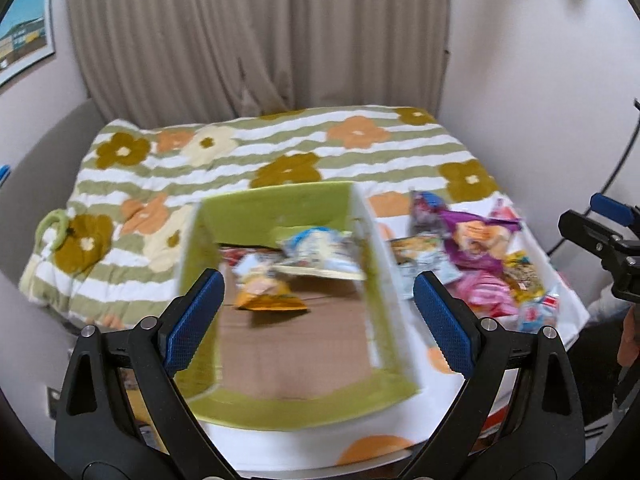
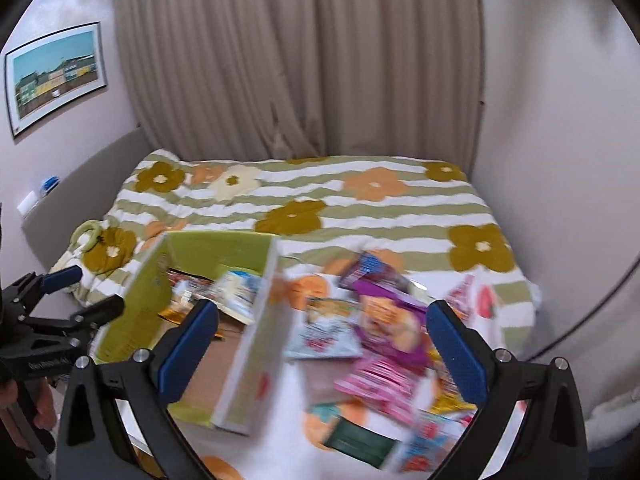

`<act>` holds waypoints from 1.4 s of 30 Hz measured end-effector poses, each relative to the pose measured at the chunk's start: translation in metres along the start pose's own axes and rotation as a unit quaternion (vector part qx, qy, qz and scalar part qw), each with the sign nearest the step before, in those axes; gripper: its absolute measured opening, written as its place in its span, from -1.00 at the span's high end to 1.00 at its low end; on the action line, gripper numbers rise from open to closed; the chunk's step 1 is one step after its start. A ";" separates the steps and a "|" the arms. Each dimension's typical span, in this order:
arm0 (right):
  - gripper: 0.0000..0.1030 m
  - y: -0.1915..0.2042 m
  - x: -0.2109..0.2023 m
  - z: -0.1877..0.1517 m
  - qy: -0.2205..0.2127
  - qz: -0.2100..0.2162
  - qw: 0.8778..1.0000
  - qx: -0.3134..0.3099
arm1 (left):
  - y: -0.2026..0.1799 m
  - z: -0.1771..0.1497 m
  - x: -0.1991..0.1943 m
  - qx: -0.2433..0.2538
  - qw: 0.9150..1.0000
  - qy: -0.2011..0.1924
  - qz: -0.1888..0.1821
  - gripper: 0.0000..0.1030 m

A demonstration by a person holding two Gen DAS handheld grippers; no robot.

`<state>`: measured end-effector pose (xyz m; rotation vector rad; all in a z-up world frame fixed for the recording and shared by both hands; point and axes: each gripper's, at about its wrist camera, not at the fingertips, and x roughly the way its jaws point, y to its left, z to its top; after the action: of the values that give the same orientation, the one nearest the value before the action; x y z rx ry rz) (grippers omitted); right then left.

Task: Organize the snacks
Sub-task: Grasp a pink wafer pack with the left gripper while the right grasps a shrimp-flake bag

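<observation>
above the green box [image 1: 280, 404], both empty grippers' fingers [image 1: 444, 322] gape beside loose snacks [image 2: 384, 332].

Box [image 1: 280, 216]: cardboard, matt green walls, bare brown floor. Snack packets [image 2: 384, 320]: glossy printed plastic film. Bedspread [image 1: 280, 140]: soft quilted cloth; left gripper [image 1: 318, 312] pads [image 1: 196, 316]: textured blue rubber on matt black plastic.

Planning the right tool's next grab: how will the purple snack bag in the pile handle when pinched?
The purple foil snack bag looks puffy and crinkled, so probably light and floppy, yielding under the pads. Its glossy film may be slippery. It lies overlapping neighbouring packets, so lifting it could drag those along.
</observation>
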<state>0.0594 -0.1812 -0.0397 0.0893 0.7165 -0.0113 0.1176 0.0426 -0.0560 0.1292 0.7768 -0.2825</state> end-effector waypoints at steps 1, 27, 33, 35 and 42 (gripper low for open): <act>-0.99 -0.013 -0.002 -0.003 0.002 -0.005 1.000 0.003 | -0.014 0.000 0.003 0.002 1.000 0.004 -0.007 -0.84; -1.00 -0.168 0.070 -0.166 0.187 0.059 0.979 0.050 | -0.221 -0.057 0.176 -0.013 0.986 0.157 -0.059 -0.84; -1.00 -0.176 0.092 -0.182 0.195 0.084 0.976 0.055 | -0.234 -0.067 0.198 -0.001 0.985 0.166 -0.055 -0.84; -1.00 -0.176 0.097 -0.184 0.193 0.089 0.976 0.052 | -0.237 -0.067 0.202 0.002 0.985 0.166 -0.055 -0.84; -0.99 -0.172 0.110 -0.184 0.193 0.093 0.976 0.036 | -0.243 -0.069 0.215 0.016 0.985 0.167 -0.049 -0.84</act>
<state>0.0144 -0.3346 -0.2633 0.2324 1.0933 0.1633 0.1449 -0.2178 -0.2596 0.1715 1.1136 -0.3718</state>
